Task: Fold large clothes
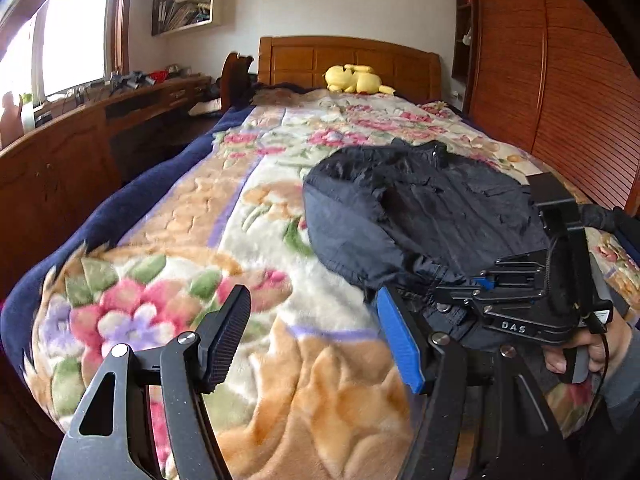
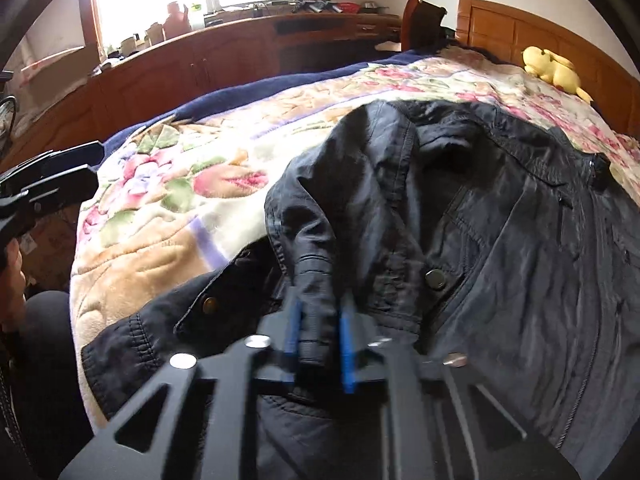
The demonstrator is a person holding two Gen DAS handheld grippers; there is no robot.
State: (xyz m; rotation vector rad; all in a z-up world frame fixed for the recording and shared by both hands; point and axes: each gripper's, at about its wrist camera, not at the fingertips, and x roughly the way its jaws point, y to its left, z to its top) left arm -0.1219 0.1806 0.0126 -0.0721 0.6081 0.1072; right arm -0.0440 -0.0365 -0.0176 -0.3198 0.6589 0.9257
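The right gripper (image 2: 320, 344) pinches a sleeve cuff (image 2: 316, 280) of the dark jacket (image 2: 520, 240); beside the jacket, the left gripper (image 1: 316, 336) hangs with jaws spread, empty.

I'm in a bedroom at home. In front of me is a bed (image 1: 256, 208) with a carved wooden headboard (image 1: 348, 60), covered by a plush floral blanket (image 1: 320, 360), and a yellow soft toy (image 1: 354, 79) lies up by the headboard. A long wooden desk (image 1: 80, 128) with drawers runs under a bright window (image 1: 68, 40), its top cluttered with small things (too blurred to name). Shelves (image 1: 186, 8) on the wall hold books and papers, and a slatted wooden wardrobe (image 1: 560, 80) stands along the bed's other side.
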